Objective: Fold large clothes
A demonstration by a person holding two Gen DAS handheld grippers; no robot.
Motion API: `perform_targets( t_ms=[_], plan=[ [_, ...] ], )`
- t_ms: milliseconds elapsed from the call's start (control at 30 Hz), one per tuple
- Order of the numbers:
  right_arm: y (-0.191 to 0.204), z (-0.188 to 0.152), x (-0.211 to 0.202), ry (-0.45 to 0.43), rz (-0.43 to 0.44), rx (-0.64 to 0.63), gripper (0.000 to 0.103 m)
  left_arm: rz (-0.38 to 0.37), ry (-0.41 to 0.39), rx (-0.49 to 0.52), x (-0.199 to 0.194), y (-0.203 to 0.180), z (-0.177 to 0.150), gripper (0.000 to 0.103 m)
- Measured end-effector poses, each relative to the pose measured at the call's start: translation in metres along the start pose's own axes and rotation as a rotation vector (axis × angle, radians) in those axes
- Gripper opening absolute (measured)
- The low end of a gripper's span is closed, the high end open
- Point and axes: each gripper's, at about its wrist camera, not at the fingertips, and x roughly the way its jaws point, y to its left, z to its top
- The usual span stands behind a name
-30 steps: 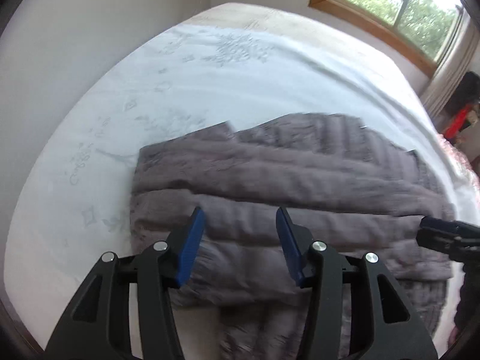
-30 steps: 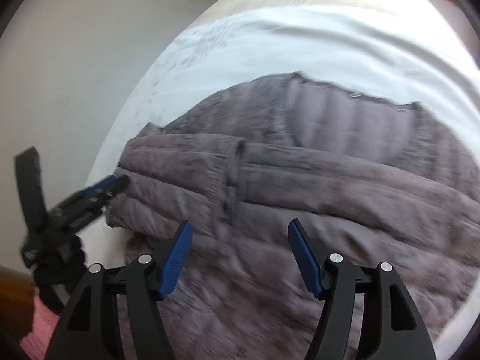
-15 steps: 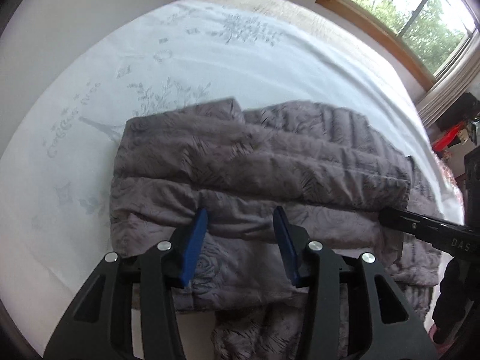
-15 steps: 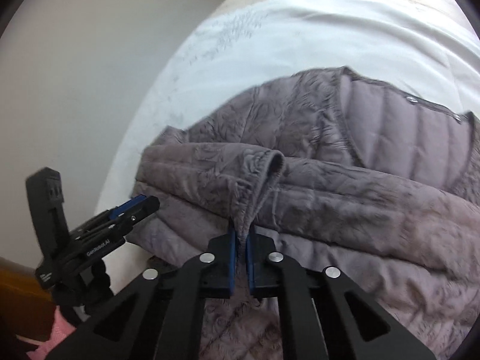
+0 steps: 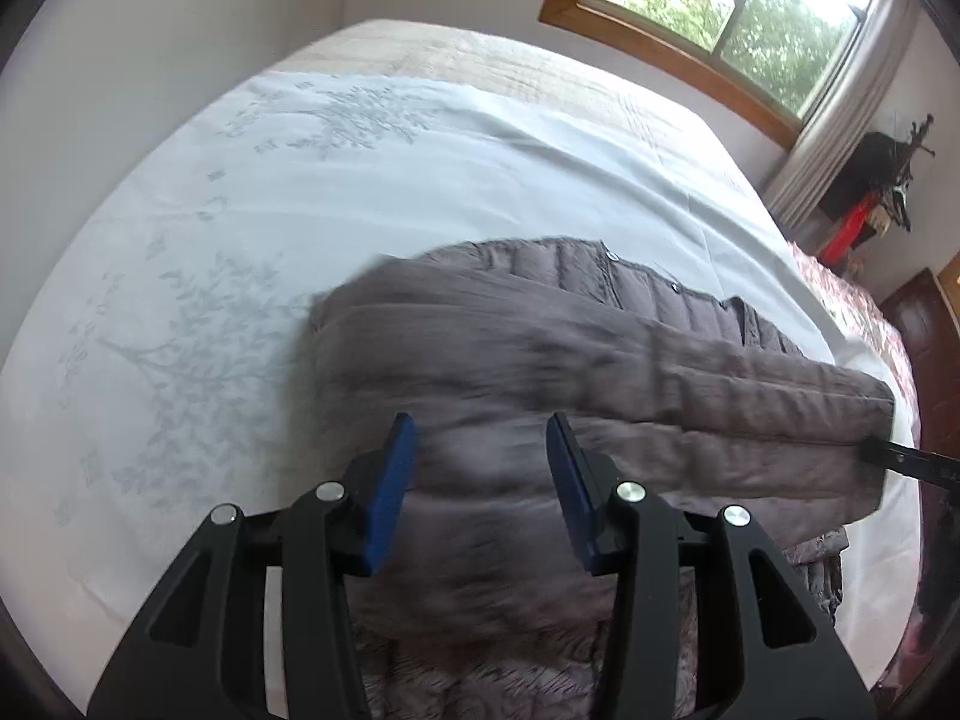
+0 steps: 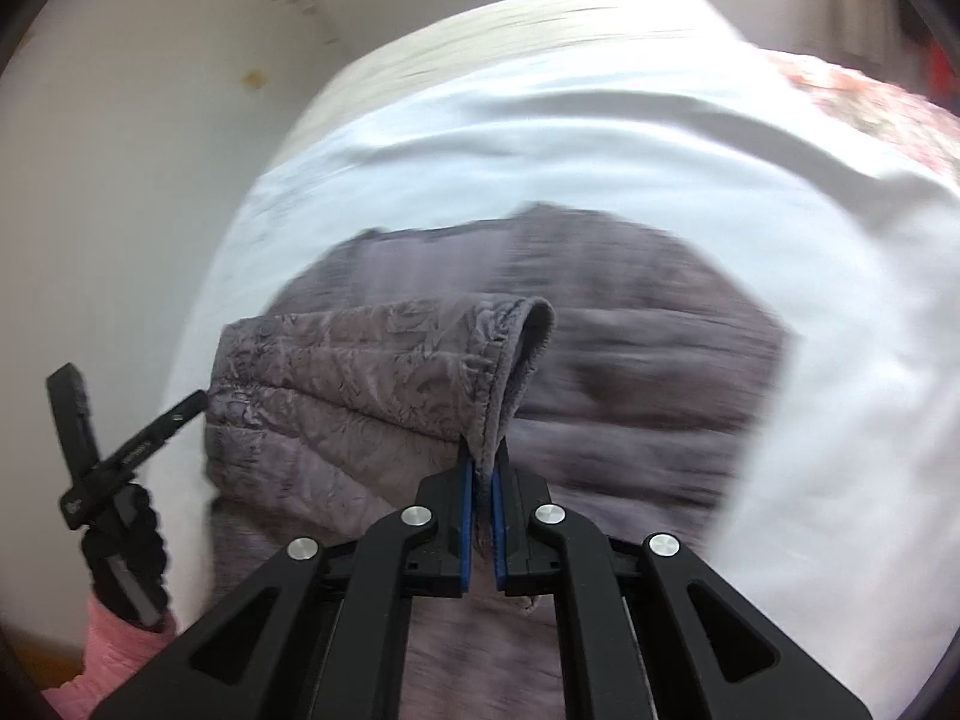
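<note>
White lettering runs along the black finger of the left tool (image 6: 144, 450) in the right wrist view, but it is too small and blurred to read.

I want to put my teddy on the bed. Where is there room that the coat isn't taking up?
Bare white sheet lies between the grey jacket and the wall, and beyond the jacket toward the window. The near edge is crowded: jacket, left gripper, and right gripper pinching its sleeve.
</note>
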Motion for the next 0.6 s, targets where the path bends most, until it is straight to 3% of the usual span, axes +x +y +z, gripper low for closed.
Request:
perform_targets(
  t_ms=[167,300,467,600],
  plan=[
    [-0.038,-0.009,-0.006,0.014,-0.037,0.075,0.005,0.026,0.054,0.047,0.031,-0.019,-0.002,0.044],
    [-0.052,-0.021,0.016,0.065,-0.058,0.090,0.005,0.042,0.118,0.068,0.062,-0.016,-0.008,0.046],
    [-0.059,-0.032,0.039,0.101,-0.101,0.079,0.009,0.020,0.129,0.089,0.069,-0.012,-0.012,0.046],
    [-0.065,-0.030,0.045,0.111,-0.080,0.107,0.009,0.018,0.125,0.087,0.072,-0.010,-0.013,0.046]
  ],
)
